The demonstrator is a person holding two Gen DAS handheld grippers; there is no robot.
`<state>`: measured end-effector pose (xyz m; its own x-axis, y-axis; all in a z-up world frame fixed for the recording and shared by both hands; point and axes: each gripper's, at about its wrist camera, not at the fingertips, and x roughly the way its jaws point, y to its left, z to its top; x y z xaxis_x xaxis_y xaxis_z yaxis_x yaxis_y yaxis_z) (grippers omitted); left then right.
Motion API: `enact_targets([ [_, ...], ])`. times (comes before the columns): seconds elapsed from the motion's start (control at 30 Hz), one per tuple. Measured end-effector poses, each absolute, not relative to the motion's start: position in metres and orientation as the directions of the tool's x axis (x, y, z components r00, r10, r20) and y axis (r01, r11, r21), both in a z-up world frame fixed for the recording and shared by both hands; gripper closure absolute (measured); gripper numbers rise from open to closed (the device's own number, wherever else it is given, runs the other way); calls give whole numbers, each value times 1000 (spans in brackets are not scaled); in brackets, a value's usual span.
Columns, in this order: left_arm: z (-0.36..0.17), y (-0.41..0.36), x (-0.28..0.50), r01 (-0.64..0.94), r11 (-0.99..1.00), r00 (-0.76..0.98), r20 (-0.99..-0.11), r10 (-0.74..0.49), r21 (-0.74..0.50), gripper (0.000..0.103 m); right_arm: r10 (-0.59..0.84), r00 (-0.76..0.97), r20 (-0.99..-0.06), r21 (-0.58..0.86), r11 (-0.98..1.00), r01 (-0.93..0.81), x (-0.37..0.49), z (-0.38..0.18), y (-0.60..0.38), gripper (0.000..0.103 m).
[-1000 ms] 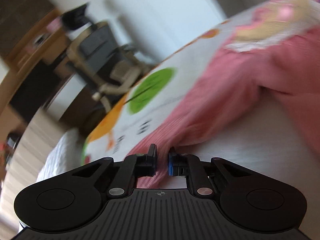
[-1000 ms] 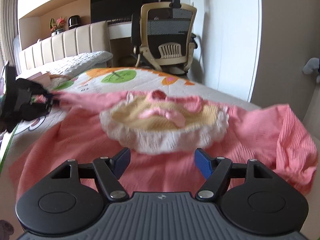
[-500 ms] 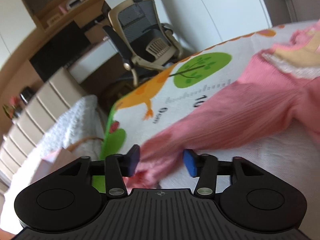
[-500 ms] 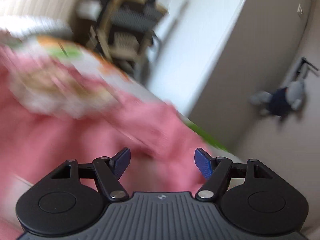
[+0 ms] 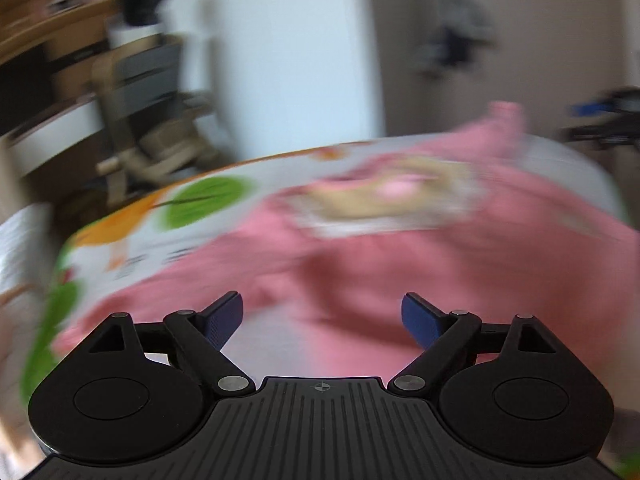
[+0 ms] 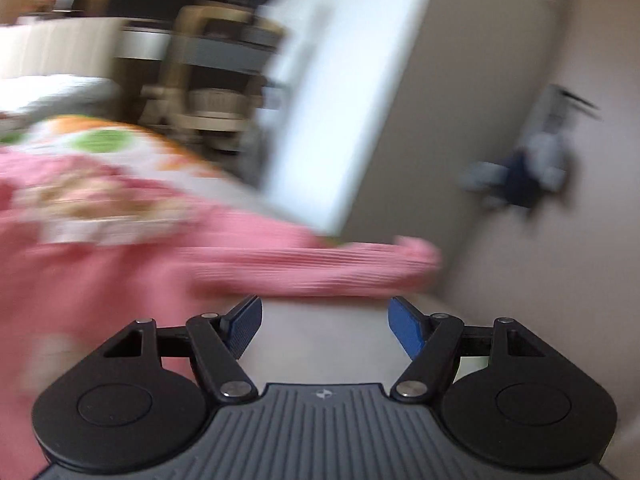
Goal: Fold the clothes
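The pink ribbed knit garment (image 5: 360, 248) lies spread on the white printed bedspread (image 5: 132, 240), its frilled cream collar panel (image 5: 384, 200) toward the far side. 1 sleeve (image 6: 320, 268) stretches right toward the bed's edge. Beyond the bed stands the beige mesh office chair (image 5: 148, 120), left of the white wardrobe door (image 5: 296, 52). A grey soft toy (image 6: 528, 172) hangs on the wall, far right.

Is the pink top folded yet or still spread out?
Spread out: the pink top lies flat on the bed, one sleeve stretched sideways.

Pink garment (image 5: 360, 264) spread on bed (image 5: 132, 240)
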<state>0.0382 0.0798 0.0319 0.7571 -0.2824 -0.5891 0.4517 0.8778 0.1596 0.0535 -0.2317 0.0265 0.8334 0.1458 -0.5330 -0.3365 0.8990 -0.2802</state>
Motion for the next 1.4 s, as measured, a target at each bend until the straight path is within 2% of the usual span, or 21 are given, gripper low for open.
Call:
enact_targets([
  [0.17,20,38,-4,568,798,709,-612,-350,201,9,478,624,-618,-103,738,-667,-5,28,-169,33],
  [0.2,18,30,-13,587,782,700,-617,-360,209,9,521,569,-637,-50,708,-704,-13,25,-158,35],
  [0.23,15,22,-21,606,765,691,-622,-370,217,9,559,513,-652,6,680,-734,-21,23,-148,42],
  [0.27,13,14,-30,624,748,681,-627,-379,226,9,585,457,-670,59,656,-753,-26,18,-141,49],
  [0.3,11,9,-36,637,736,674,-629,-388,228,9,597,423,-682,85,639,-765,-31,12,-135,50],
  [0.4,7,2,-48,659,713,664,-630,-404,237,9,549,432,-716,15,630,-777,-47,-8,-121,50],
  [0.5,5,-2,-48,660,708,667,-630,-397,252,9,532,469,-704,-22,645,-764,-51,-15,-125,72],
  [0.53,5,-6,-46,659,707,669,-630,-394,258,9,526,490,-696,-24,665,-747,-48,-10,-129,95],
  [0.57,4,-11,-43,661,702,669,-631,-393,264,9,518,511,-686,-24,685,-728,-44,-5,-133,101],
  [0.77,-2,-40,-21,653,666,702,-618,-354,360,9,527,624,-577,-49,740,-670,-38,39,-158,101],
  [0.9,-3,-56,-4,610,660,754,-576,-315,439,12,530,648,-547,-68,743,-665,-43,49,-165,101],
  [0.93,-3,-58,1,599,666,764,-567,-309,445,15,531,655,-538,-71,745,-663,-44,51,-167,101],
  [1.0,0,-60,9,585,682,774,-554,-306,439,30,534,668,-519,-77,749,-658,-45,54,-172,101],
  [1.03,2,-61,13,583,690,773,-554,-310,429,52,534,679,-505,-84,752,-654,-46,56,-173,101],
  [1.07,6,-61,17,579,699,775,-550,-312,419,79,532,695,-484,-92,759,-645,-45,58,-174,101],
  [1.1,11,-60,20,573,710,778,-544,-314,409,90,531,709,-463,-95,766,-636,-44,62,-175,100],
  [1.13,19,-56,25,564,729,782,-535,-320,388,94,535,721,-440,-94,771,-630,-47,67,-179,100],
  [1.27,61,-29,51,495,827,813,-476,-334,266,96,620,699,-356,-57,732,-679,-60,85,-186,99],
  [1.3,71,-22,57,470,848,827,-457,-326,246,96,632,681,-370,-51,718,-694,-60,81,-182,98],
  [1.4,92,-6,68,411,885,862,-408,-300,218,96,659,621,-424,-27,677,-736,-59,66,-166,86],
])
